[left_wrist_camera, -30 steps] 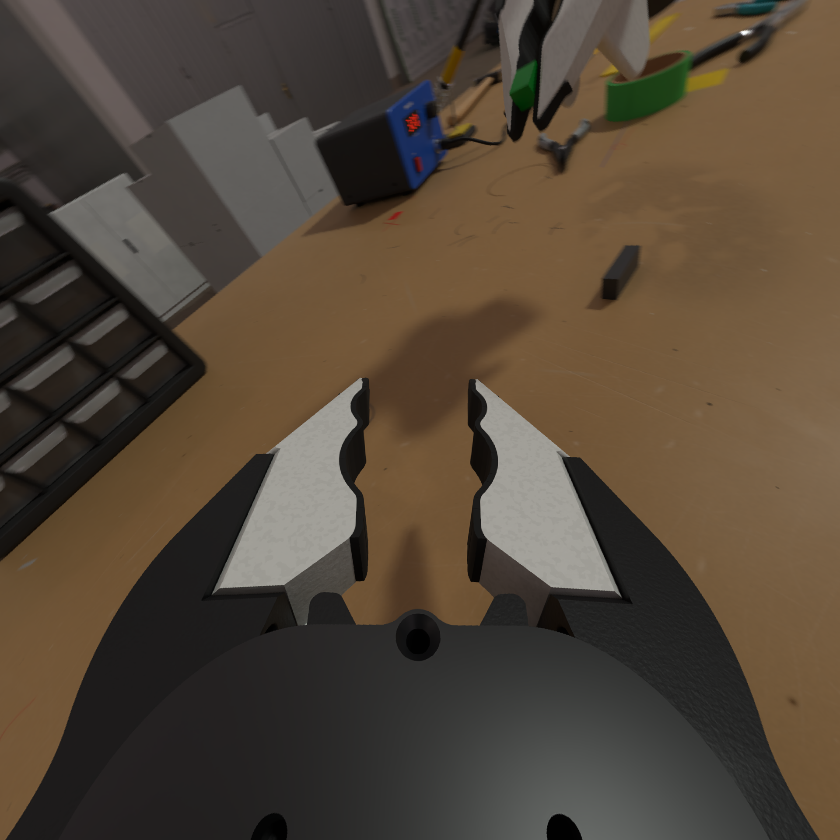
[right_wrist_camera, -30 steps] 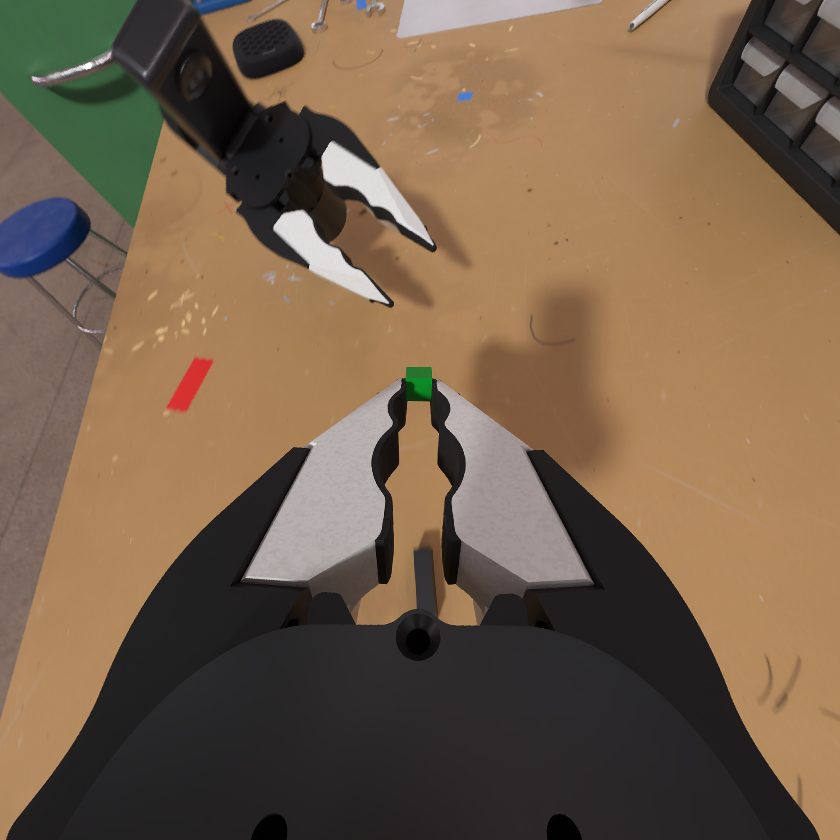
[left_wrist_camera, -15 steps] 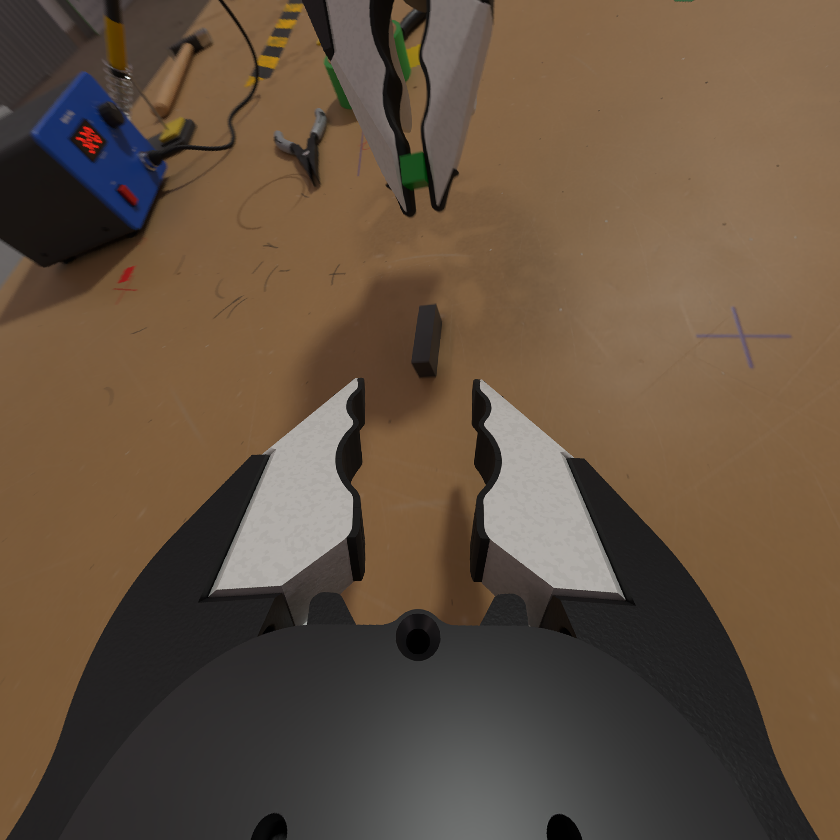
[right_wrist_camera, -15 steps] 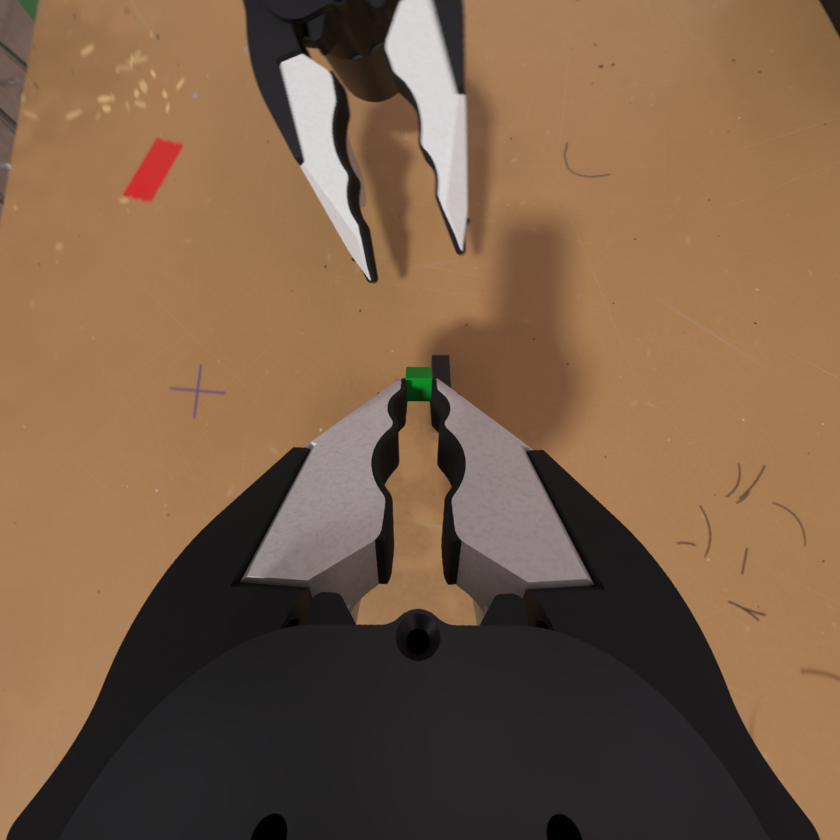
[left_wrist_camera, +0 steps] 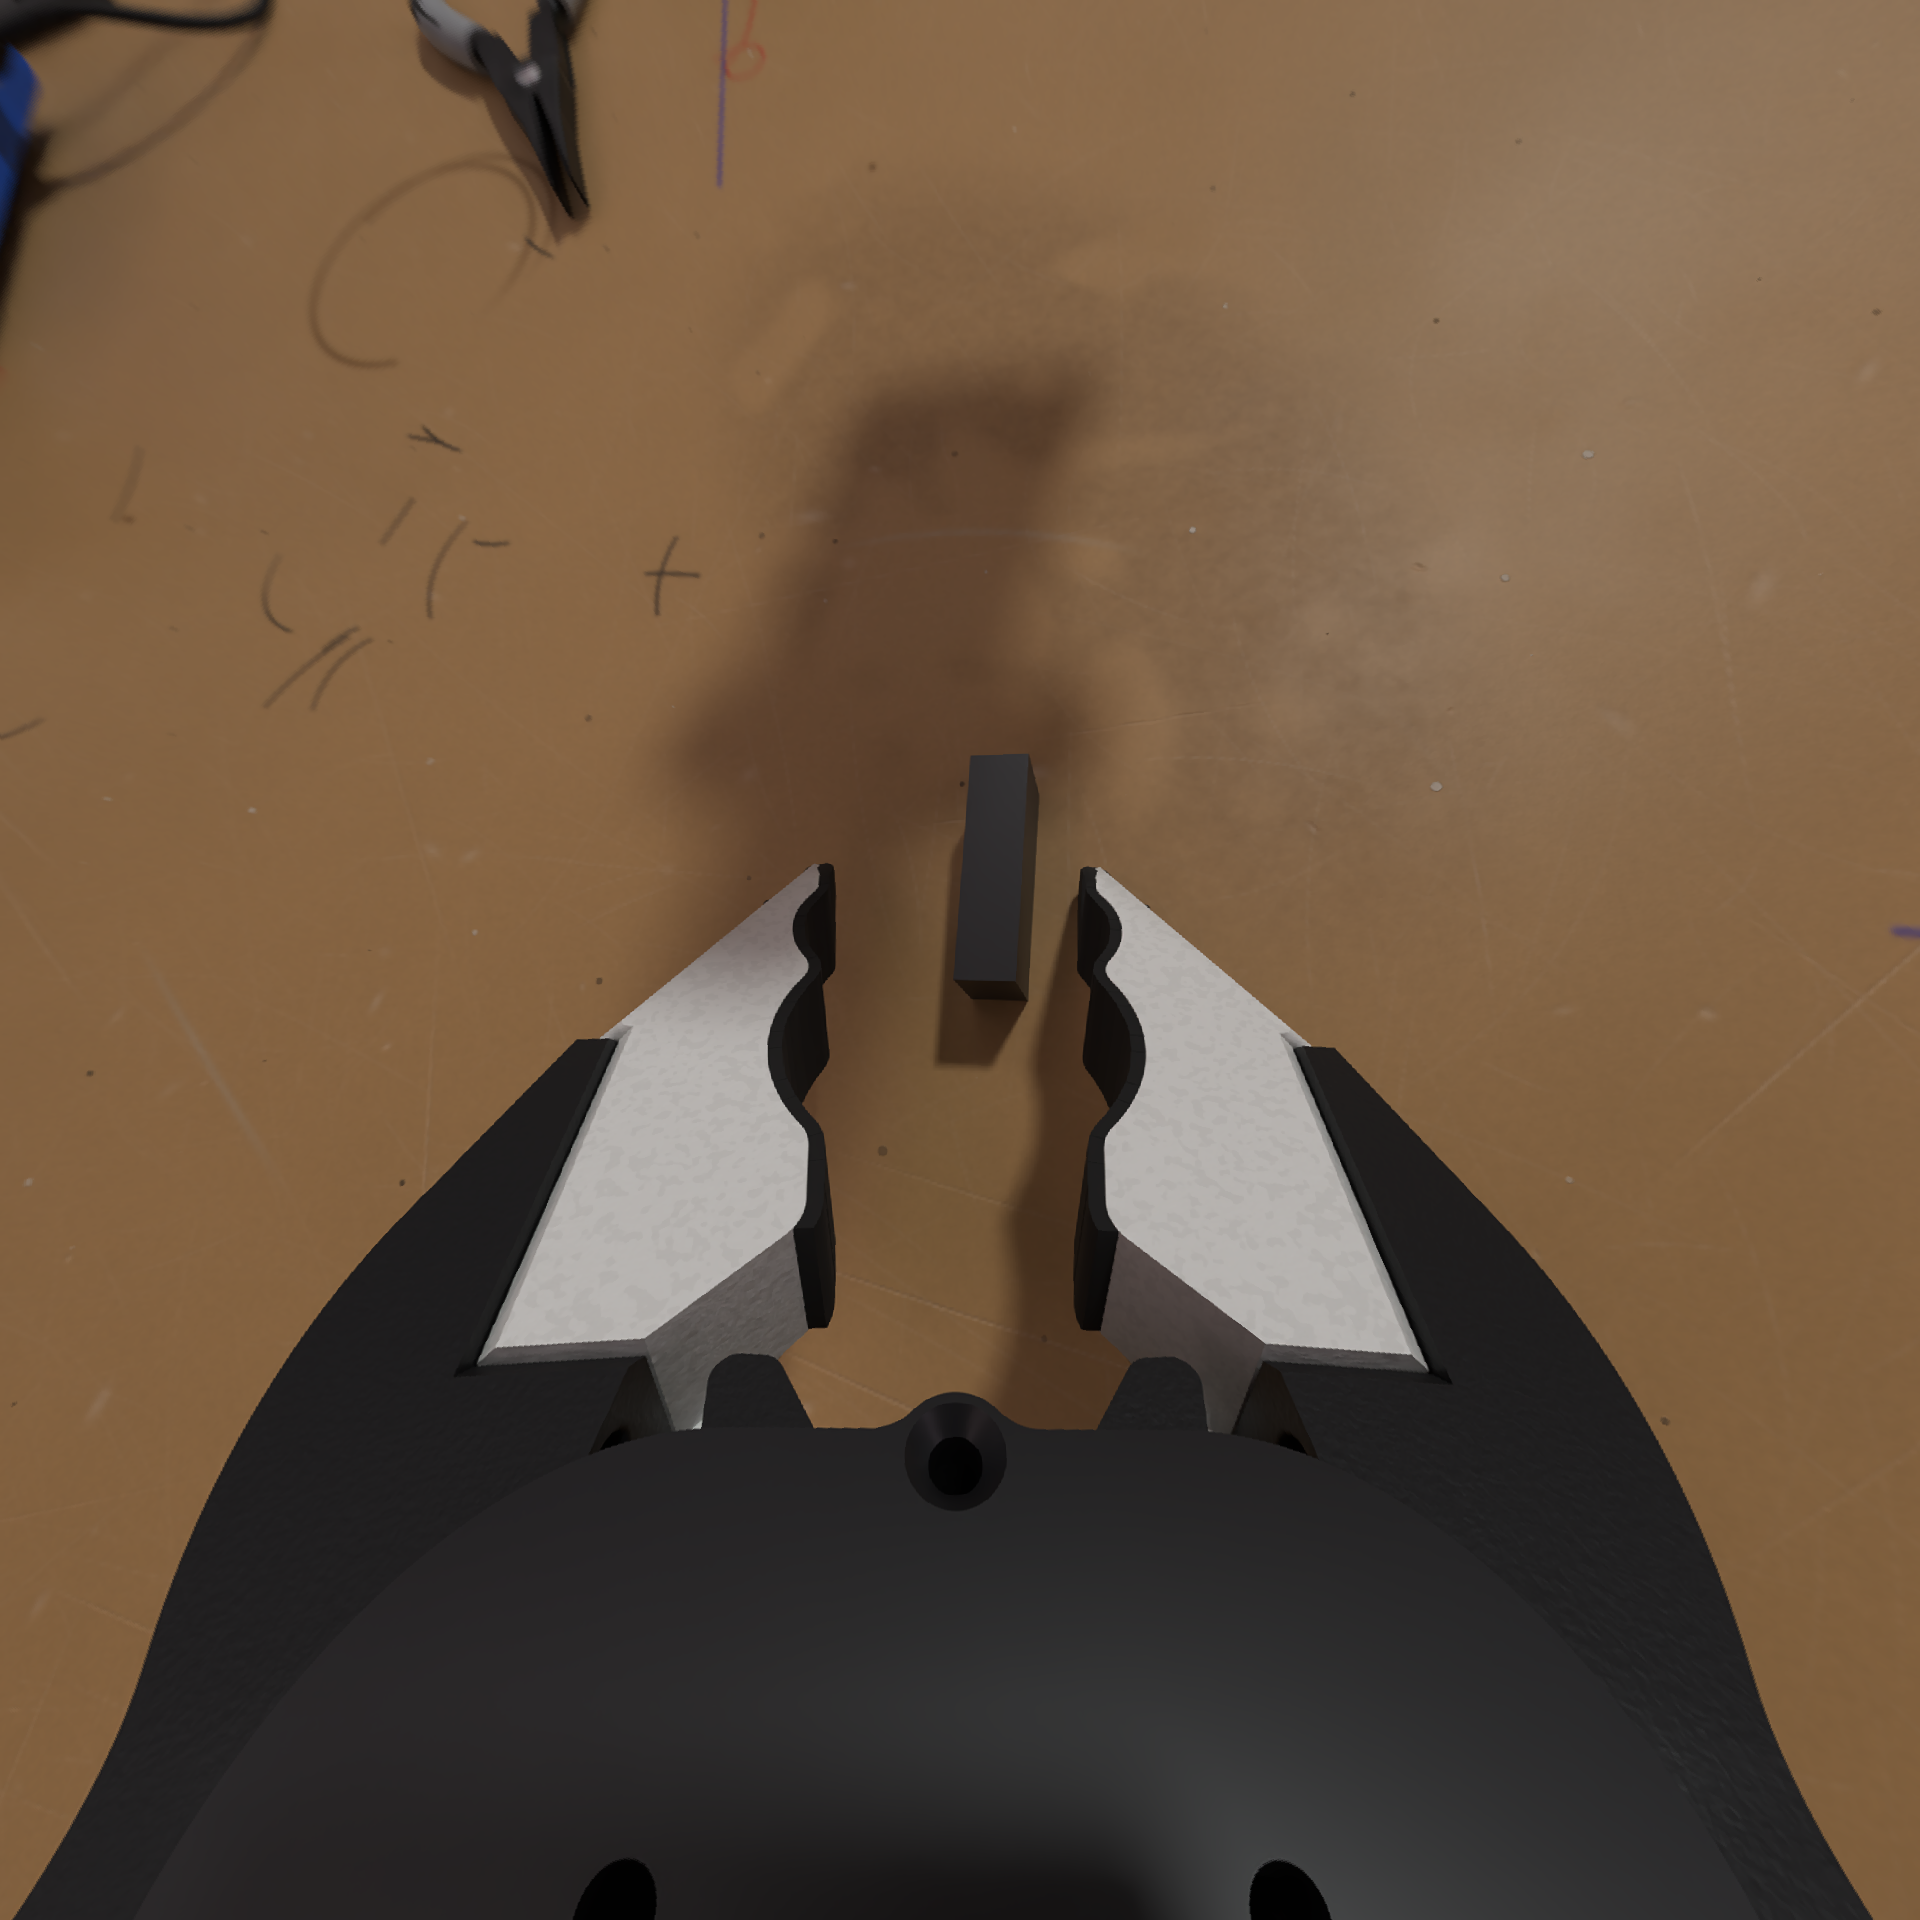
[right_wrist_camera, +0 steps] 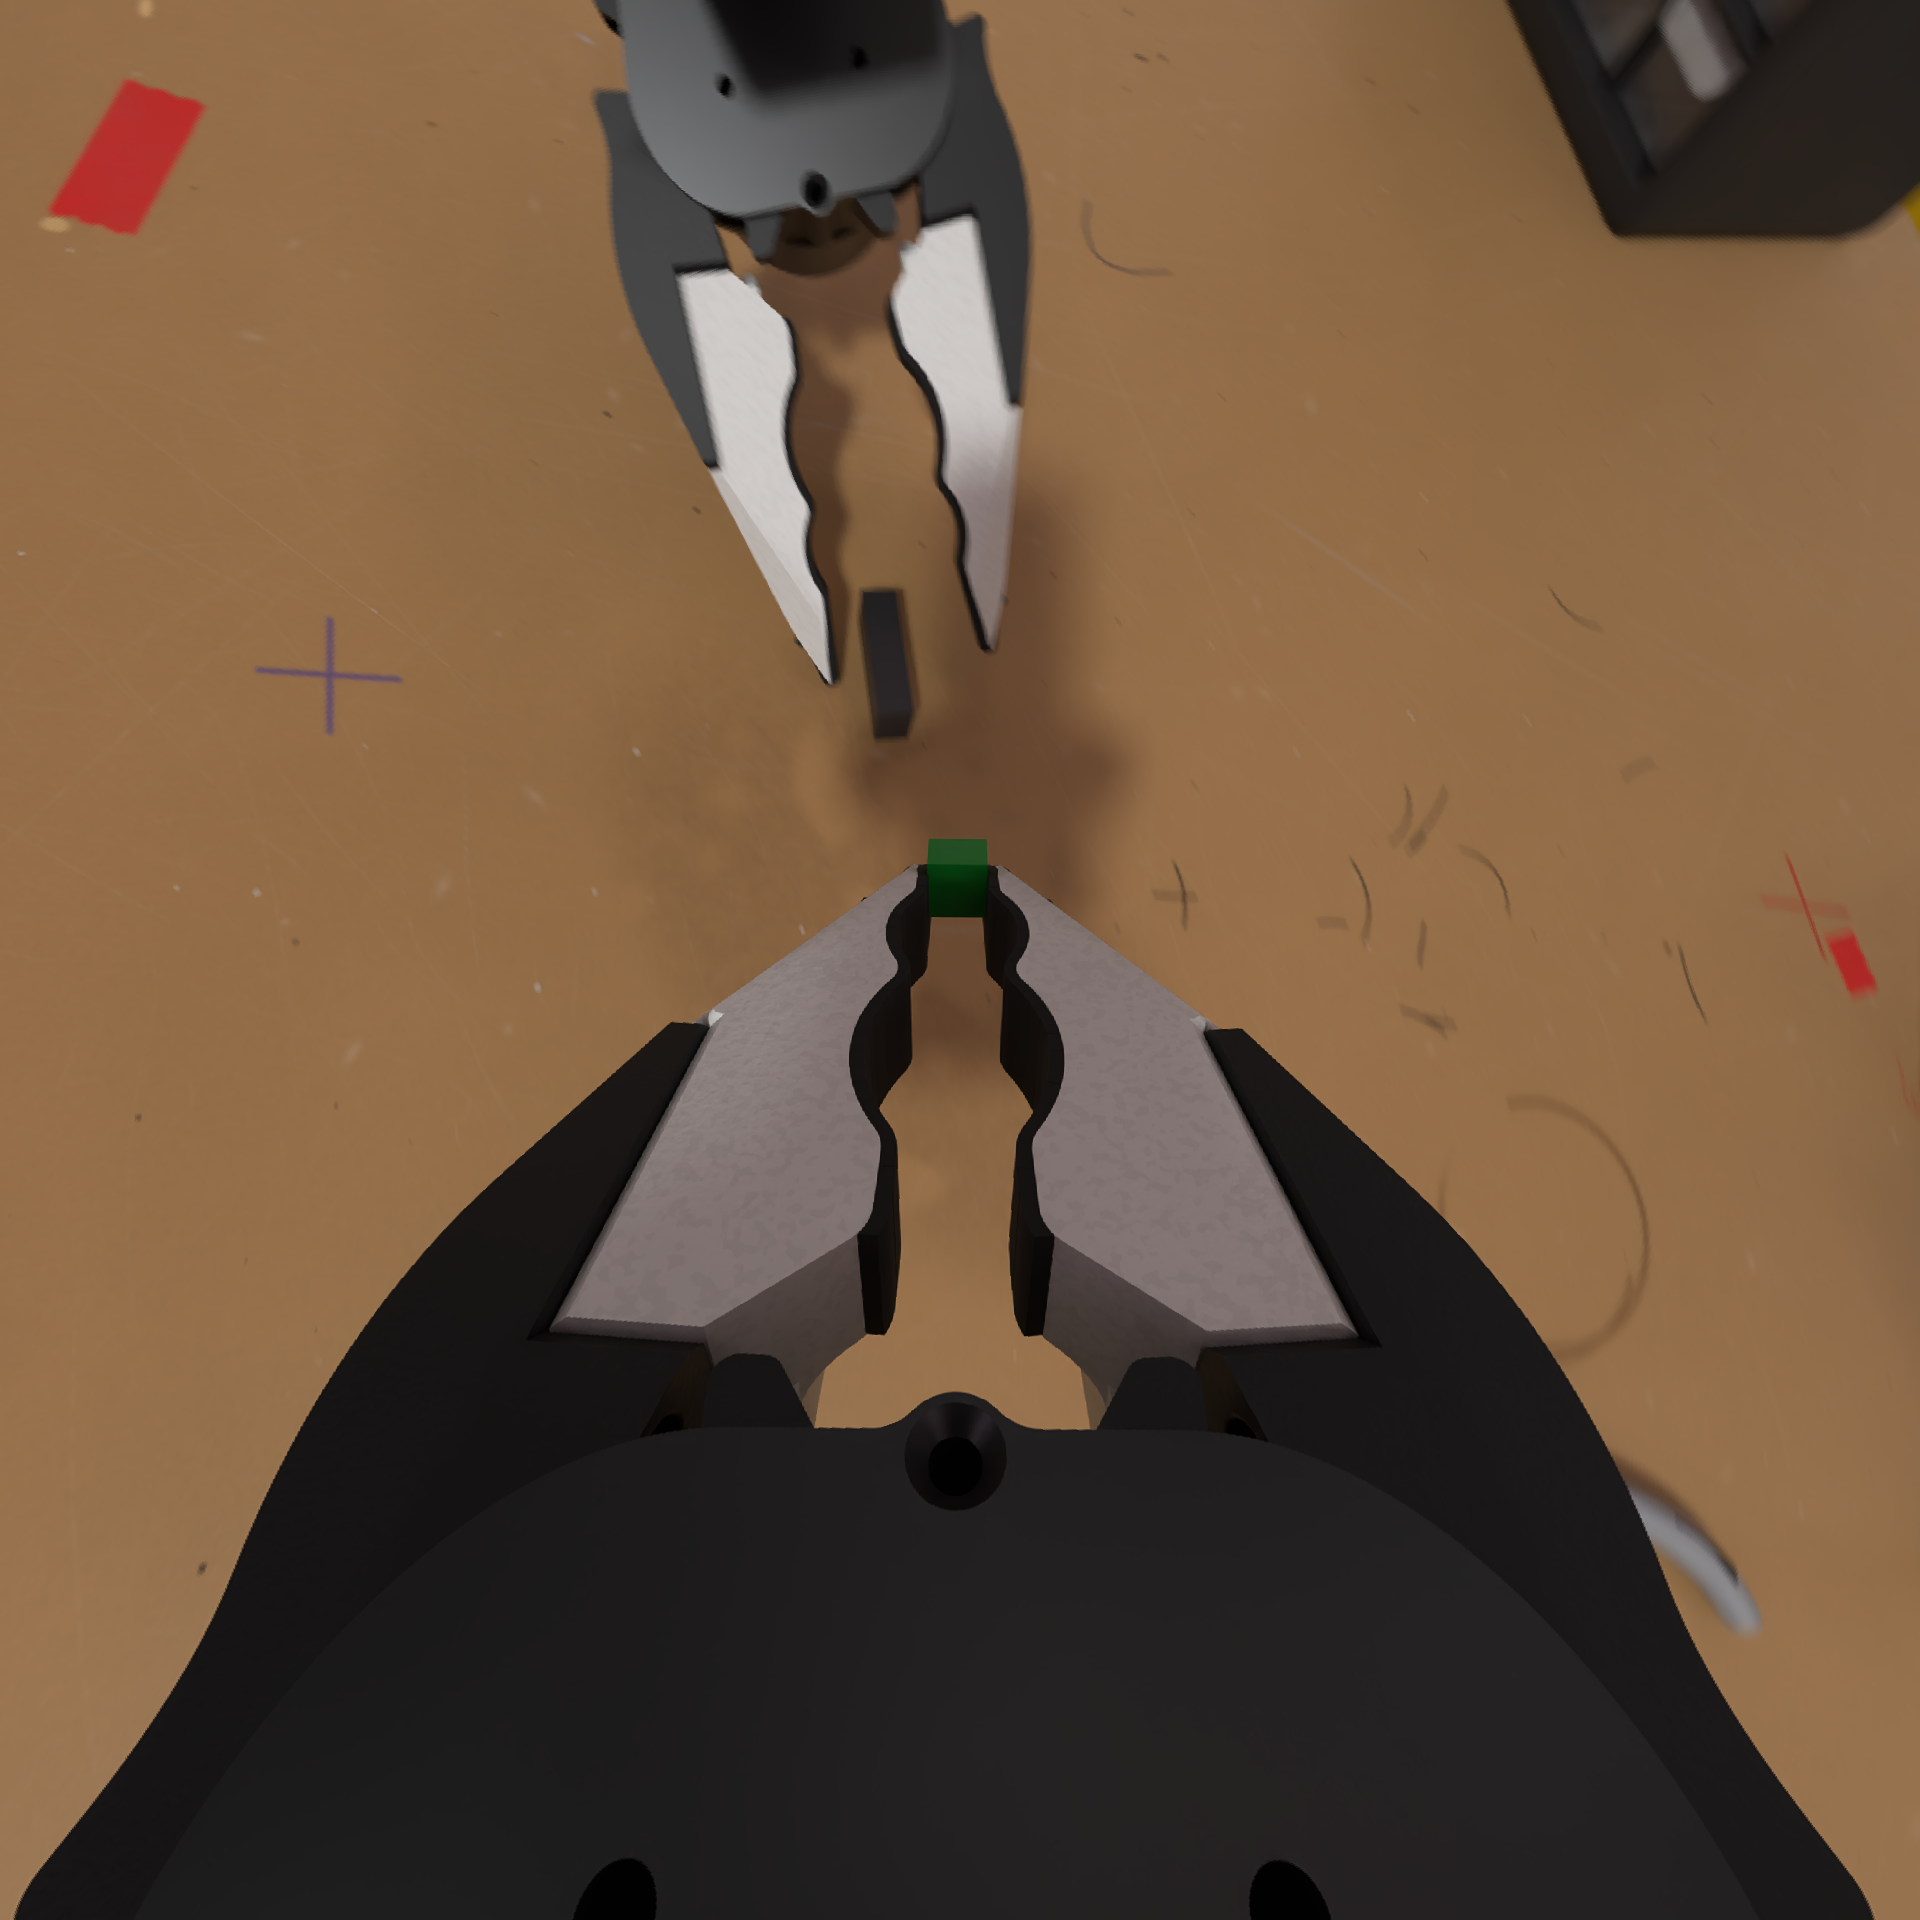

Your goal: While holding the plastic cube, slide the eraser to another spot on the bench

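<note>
One eraser [left_wrist_camera: 995, 878], a matte black rectangular bar, lies flat at centre frame on the brown scuffed bench [left_wrist_camera: 1455, 520], its near end between the tips of my left gripper [left_wrist_camera: 954, 871], whose jaws stand wide and clear of it. One green plastic cube [right_wrist_camera: 956, 879] sits pinched at the tips of my right gripper [right_wrist_camera: 957, 883]. One pair of pliers [left_wrist_camera: 530, 94] lies upper left.

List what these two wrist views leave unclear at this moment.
- Left wrist view: whether the left gripper touches the bench beside the eraser; its height cannot be judged.
- Left wrist view: pliers and a blue box, cut off by the frame edges.
- Right wrist view: most of the green cube, hidden between the right gripper fingers.
- Right wrist view: drawer cabinet, cut off at the corner.
</note>
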`<state>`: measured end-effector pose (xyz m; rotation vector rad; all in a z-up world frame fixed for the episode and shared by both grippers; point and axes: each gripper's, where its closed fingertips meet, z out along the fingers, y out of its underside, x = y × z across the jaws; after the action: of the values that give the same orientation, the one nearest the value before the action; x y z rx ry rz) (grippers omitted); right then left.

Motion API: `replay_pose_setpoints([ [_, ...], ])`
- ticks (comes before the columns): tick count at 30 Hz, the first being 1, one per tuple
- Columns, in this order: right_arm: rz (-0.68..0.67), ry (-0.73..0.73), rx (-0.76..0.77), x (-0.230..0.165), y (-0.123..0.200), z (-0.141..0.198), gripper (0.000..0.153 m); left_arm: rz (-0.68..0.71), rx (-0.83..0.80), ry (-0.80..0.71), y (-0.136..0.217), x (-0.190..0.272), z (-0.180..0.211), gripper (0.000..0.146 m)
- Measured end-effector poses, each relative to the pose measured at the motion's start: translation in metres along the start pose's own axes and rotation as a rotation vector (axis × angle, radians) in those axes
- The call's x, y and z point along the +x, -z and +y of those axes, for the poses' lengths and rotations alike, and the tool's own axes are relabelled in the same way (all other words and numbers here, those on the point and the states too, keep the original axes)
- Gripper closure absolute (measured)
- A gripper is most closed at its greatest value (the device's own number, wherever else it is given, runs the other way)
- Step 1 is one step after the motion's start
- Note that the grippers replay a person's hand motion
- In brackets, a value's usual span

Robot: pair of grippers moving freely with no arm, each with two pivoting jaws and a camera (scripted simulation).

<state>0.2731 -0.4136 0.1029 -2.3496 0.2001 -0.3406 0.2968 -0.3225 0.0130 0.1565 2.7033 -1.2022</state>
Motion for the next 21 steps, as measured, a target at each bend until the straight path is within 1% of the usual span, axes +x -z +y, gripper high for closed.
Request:
replay_pose_setpoints([
  [1,0.020,-0.024,-0.001,0.004,0.008,0.008,0.144,0.016,-0.019,0.008,0.000,0.001,0.000,0.101],
  [4,0.062,-0.090,-0.013,0.012,0.021,0.030,0.144,0.046,-0.031,0.020,-0.002,0.002,0.000,0.113],
  [8,0.057,-0.133,0.027,0.009,0.019,0.042,0.144,0.141,-0.036,0.066,-0.005,0.007,-0.001,0.124],
  [10,0.045,-0.139,0.037,0.005,0.016,0.044,0.144,0.160,-0.045,0.060,-0.005,0.008,0.000,0.135],
  [15,-0.010,-0.100,0.040,-0.008,0.003,0.033,0.144,0.189,-0.082,0.022,0.006,0.000,0.012,0.135],
  [21,-0.093,-0.046,0.092,-0.026,-0.014,0.001,0.144,0.204,-0.098,-0.050,0.037,-0.018,0.045,0.135],
])
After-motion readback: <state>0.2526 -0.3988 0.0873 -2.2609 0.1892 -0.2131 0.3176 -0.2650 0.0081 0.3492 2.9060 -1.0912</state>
